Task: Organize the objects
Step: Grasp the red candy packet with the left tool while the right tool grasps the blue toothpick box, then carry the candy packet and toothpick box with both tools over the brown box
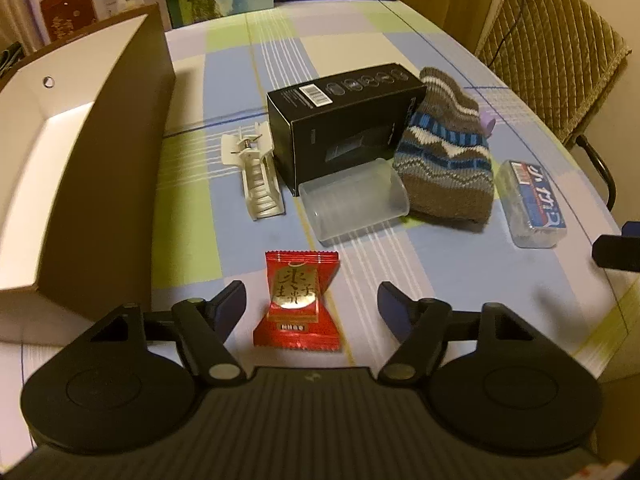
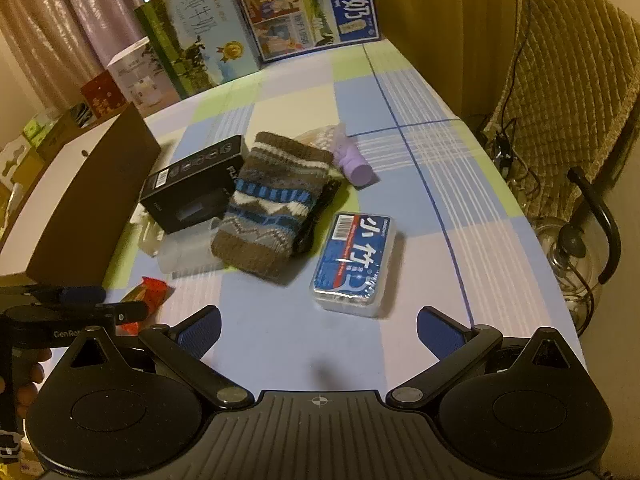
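Red candy packet (image 1: 296,304) between left gripper (image 1: 311,304) pads, untouched; right gripper (image 2: 319,330) open

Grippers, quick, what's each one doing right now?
Left gripper: open, straddling the red candy packet, not pressing it.
Right gripper: open, holding nothing.

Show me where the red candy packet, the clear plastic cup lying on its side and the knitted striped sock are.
red candy packet (image 1: 298,300), left wrist view, on its gold label.
clear plastic cup (image 1: 354,202), left wrist view, on its side wall.
knitted striped sock (image 2: 272,204), right wrist view, on its blue band.
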